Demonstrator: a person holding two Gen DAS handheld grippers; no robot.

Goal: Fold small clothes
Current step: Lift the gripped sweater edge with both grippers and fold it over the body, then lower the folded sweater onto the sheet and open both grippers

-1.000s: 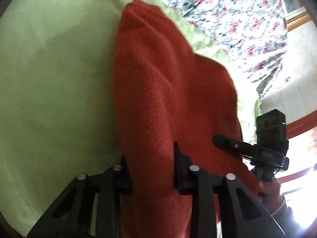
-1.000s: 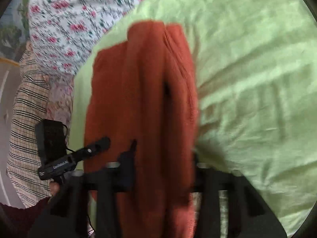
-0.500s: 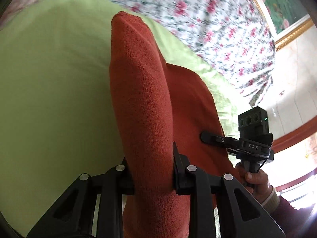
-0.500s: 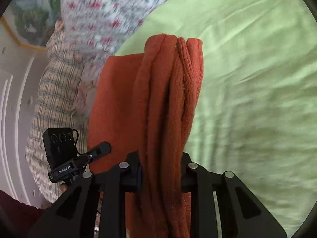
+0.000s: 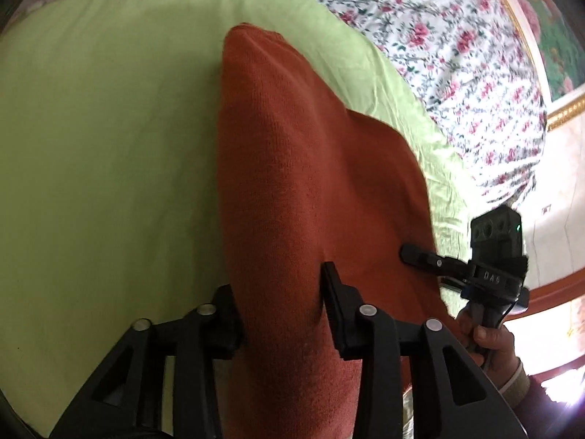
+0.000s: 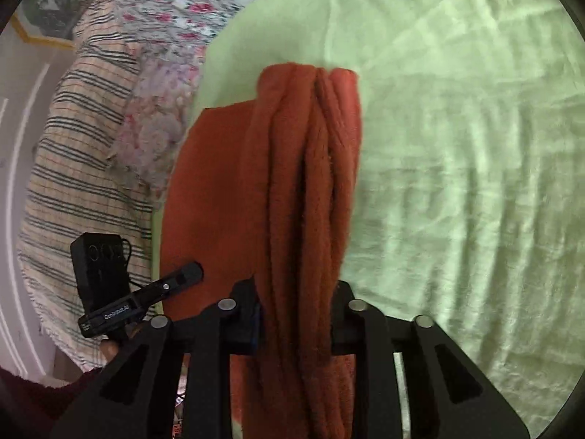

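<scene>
On my left unit's housing I read "GenRobot.AI"; the right one's label shows "DAS". My left gripper (image 5: 279, 303) is clamped on a thick smooth fold of the rust-orange knit garment (image 5: 292, 183), and my right gripper (image 6: 296, 311) pinches a bunched, fuzzy bundle of its layers. The garment hangs between them above the wrinkled lime-green sheet (image 6: 457, 146), which spreads wide to both sides. A floral cover (image 5: 457, 44) and striped cloth (image 6: 73, 168) border the far edge.
</scene>
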